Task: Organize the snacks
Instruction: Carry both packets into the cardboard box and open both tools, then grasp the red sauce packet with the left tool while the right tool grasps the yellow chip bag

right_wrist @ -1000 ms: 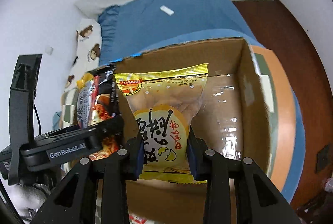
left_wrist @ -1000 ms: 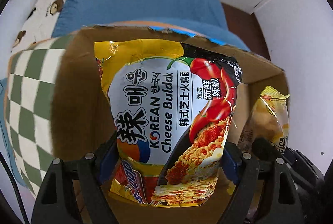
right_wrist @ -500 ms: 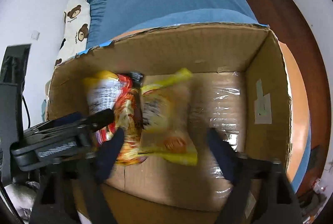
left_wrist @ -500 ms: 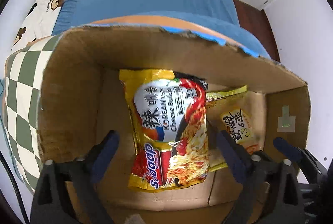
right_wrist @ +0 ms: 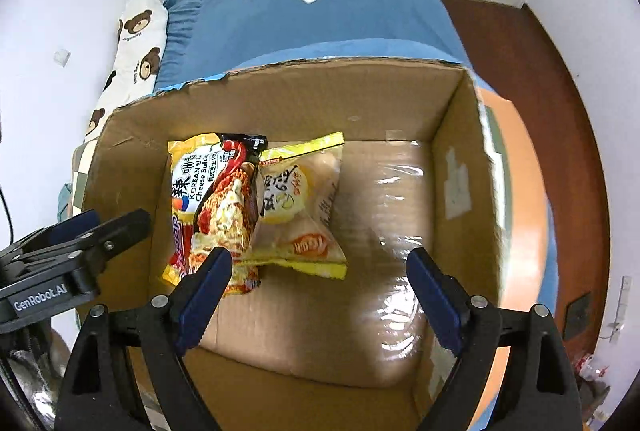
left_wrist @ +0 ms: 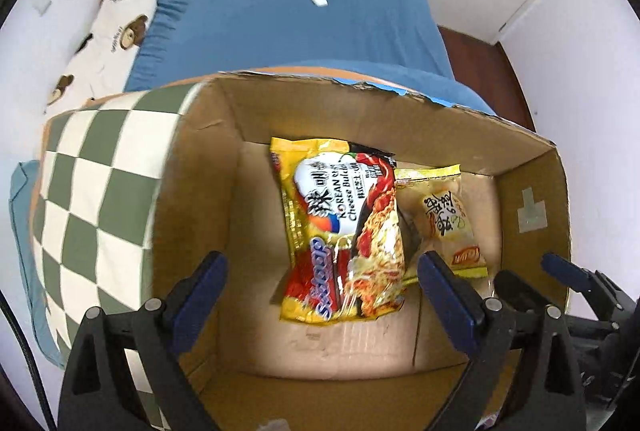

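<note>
Lying flat on the floor of the cardboard box (left_wrist: 192, 191), the noodle packet (left_wrist: 344, 231) slightly overlaps the yellow snack bag (left_wrist: 448, 223) on its right (edges touching). Both the left gripper (left_wrist: 320, 295) and right gripper (right_wrist: 316, 291) hover above, fingers spread wide and holding nothing.

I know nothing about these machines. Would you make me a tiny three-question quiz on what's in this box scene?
1. True or false: the left tongs are clamped on the noodle packet.
2. Which lies nearer the box's taped side wall: A) the noodle packet, B) the yellow snack bag?
3. Fill in: both packets lie on the floor of the ____ box.

Key: 1. False; both the left and the right tongs are open and empty. 2. B. 3. cardboard.
</note>
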{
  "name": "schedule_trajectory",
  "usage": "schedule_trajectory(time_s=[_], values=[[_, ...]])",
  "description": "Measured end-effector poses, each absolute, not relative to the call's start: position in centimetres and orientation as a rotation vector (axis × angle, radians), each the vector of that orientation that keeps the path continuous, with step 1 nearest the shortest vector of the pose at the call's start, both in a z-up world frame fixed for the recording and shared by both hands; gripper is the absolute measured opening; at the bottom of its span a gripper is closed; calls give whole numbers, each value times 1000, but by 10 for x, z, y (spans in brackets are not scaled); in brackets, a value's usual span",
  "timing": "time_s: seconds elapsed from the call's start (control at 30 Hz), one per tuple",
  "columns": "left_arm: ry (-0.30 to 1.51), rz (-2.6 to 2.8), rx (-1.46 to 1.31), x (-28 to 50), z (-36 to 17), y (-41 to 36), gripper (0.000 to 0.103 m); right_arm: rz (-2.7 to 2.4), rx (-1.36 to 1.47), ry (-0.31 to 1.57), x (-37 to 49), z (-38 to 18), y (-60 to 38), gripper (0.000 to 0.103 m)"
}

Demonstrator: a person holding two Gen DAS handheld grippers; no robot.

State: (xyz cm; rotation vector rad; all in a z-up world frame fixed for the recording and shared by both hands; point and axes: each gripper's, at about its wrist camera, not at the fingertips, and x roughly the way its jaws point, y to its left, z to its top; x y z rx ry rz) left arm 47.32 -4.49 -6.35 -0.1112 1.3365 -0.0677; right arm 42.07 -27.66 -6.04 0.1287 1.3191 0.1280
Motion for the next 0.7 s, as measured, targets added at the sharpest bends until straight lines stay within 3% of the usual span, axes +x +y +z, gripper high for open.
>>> schedule_trajectory(time_s=[0.7], values=[[1008,-132,-6,345,49,-49,97,107,107,1014,283,48,-279,91]])
